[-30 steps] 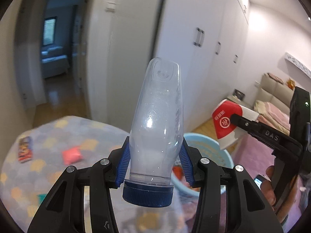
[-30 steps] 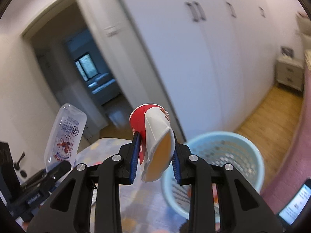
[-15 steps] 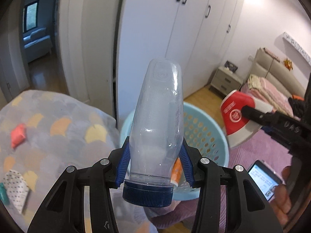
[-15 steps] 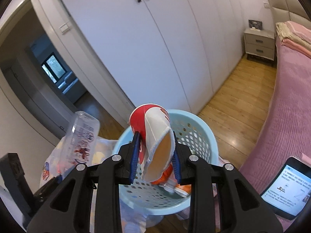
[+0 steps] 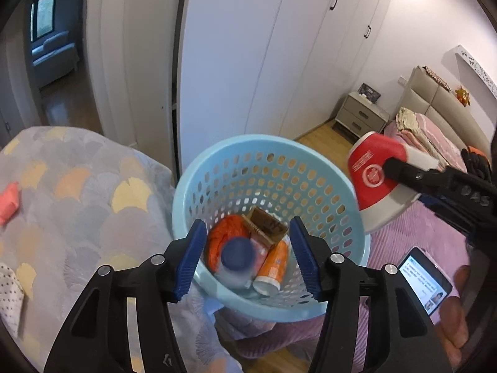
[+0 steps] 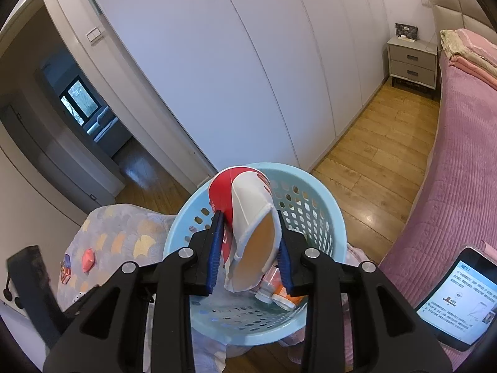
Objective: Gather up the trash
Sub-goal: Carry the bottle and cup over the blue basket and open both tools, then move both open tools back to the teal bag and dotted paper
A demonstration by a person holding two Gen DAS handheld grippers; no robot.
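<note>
left tool (image 5: 247,256): popped open, clear bottle (image 5: 237,259) just dropped into the laundry basket (image 5: 198,174) right below
right tool (image 6: 250,256): still squeezed the paper cup (image 6: 248,227), next in

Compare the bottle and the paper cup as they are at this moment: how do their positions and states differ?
The bottle lies loose in the basket, cap up; the cup hangs above the basket, squashed between the right tool's pads. The bottle is clear with a blue cap; the cup is red and white. Both are trash.
</note>
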